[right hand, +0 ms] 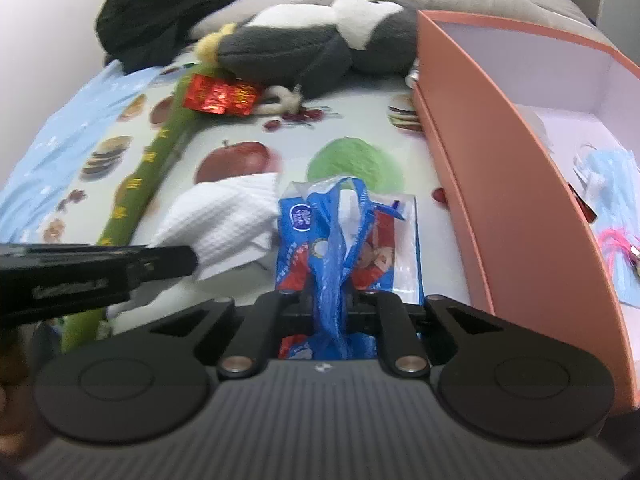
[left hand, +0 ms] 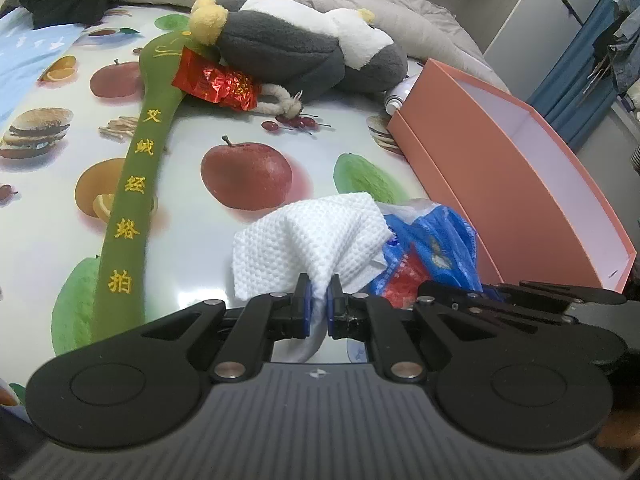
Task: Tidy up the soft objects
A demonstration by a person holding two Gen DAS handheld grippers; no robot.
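Jaws of the left gripper are clamped on one white cloth; jaws of the right gripper pinch one blue plastic bag, its fingertips hidden behind the crumpled film. Both soft things lie side by side on the fruit-printed sheet, beside one orange box, which holds a light-blue mask cut off at the edge. The bag's print is too creased to read. Farther off lie one green fabric stick with yellow Chinese characters, one red foil wrapper and one grey-and-white plush toy.
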